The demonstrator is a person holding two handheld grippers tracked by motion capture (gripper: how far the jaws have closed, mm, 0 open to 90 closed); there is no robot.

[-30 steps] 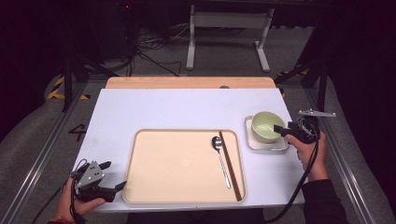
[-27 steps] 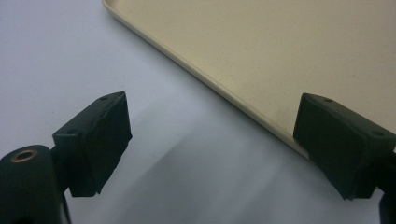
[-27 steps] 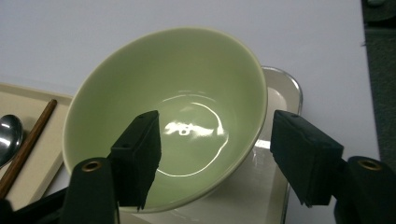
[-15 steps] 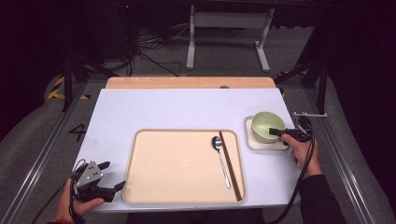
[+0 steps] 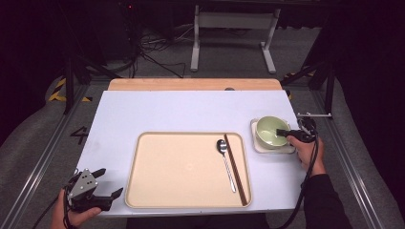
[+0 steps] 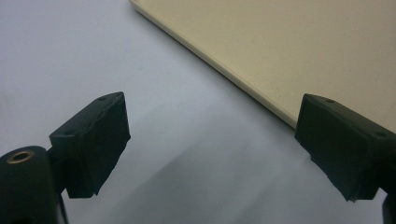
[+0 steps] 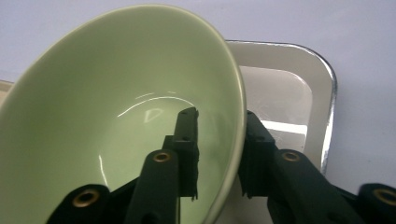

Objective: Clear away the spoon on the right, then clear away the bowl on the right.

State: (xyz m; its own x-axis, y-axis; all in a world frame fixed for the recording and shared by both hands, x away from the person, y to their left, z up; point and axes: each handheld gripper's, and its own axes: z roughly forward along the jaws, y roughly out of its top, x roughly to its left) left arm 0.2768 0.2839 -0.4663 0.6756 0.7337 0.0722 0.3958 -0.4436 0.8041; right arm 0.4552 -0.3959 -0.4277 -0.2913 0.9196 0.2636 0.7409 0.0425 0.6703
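At the near left corner of the bench [image 5: 181, 109], the person's left hand [image 5: 67, 214] rests low at the edge, holding the left hand-held gripper [image 5: 107, 183] with its jaws pointing right toward the tray [image 5: 143, 191]. Its jaws stand wide apart with nothing between them; in the left gripper view they frame bare bench surface and the tray's cream rim.

On the tray, toward its right side, a spoon [image 5: 226, 160] lies beside a pair of dark chopsticks [image 5: 235, 167], both running near to far, with the spoon's bowl at the far end.

Farther back on the right, the person's right forearm comes up along the bench's right edge, and the right hand [image 5: 308, 152] holds the right hand-held gripper [image 5: 285, 134] pointing left and slightly down into the green bowl [image 5: 270, 131]. Its jaws have just been closing and now stand narrow, pinching the bowl's rim: in the right gripper view one jaw lies inside the bowl against the wall, the other outside it. The bowl sits on a small white square dish [image 5: 260, 145] just right of the tray, and in the right gripper view it looks tipped.
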